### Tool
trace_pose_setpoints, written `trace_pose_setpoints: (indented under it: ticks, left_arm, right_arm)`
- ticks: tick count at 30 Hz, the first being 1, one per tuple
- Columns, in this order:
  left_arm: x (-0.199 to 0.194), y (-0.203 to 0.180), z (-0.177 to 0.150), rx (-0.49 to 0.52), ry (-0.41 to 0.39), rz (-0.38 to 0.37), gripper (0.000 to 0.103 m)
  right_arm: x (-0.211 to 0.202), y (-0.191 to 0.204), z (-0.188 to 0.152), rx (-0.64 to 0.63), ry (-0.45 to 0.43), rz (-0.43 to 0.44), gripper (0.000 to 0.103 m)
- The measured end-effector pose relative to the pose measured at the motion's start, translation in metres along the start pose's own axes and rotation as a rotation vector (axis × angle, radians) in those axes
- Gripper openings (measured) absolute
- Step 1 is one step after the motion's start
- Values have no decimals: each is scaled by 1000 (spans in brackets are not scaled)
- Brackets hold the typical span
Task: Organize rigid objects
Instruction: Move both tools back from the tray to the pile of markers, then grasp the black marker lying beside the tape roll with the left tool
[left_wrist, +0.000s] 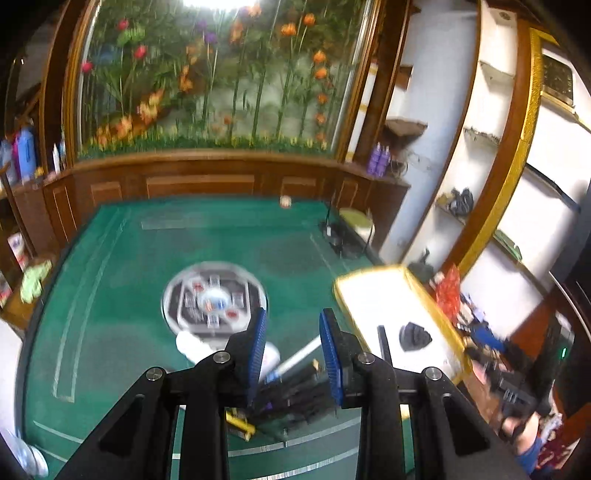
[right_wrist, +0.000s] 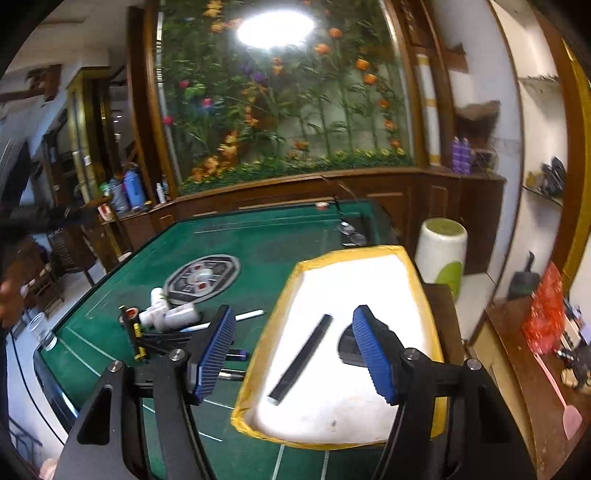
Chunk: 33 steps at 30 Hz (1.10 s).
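A white tray with a yellow rim (right_wrist: 291, 288) (left_wrist: 436, 310) lies at the right side of the green table. In it lie a long black bar (right_wrist: 301, 360) (left_wrist: 384, 343) and a dark lump (left_wrist: 415, 336), half hidden behind a finger in the right wrist view. My right gripper (right_wrist: 293, 310) hovers over the tray's near left part, open wide and empty. A heap of white bottles (right_wrist: 166, 314), pens, a tape roll (right_wrist: 131, 314) and a white stick (right_wrist: 251, 314) (left_wrist: 301, 354) lies left of the tray. My left gripper (left_wrist: 294, 312) hangs above that heap, its jaws narrow but apart, nothing between them.
A round patterned disc (left_wrist: 214, 299) (right_wrist: 201, 275) marks the table's middle. A cable and black device (left_wrist: 334, 236) lie at the far right edge. A white and green stool (right_wrist: 441, 251) stands behind the tray. A glass (right_wrist: 40, 328) and a person's hand (right_wrist: 9, 295) are at the left.
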<state>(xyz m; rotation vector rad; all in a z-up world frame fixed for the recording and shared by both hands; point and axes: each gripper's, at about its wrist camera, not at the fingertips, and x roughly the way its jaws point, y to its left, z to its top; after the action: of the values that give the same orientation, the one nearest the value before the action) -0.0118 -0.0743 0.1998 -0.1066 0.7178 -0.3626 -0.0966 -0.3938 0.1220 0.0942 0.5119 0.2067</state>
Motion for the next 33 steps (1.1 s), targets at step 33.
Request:
trace_pose_setpoints:
  ticks: [33]
  left_arm:
    - [97,97,-122,-414,240,40,51]
  right_arm:
    - [105,56,-5,9,303,298,68]
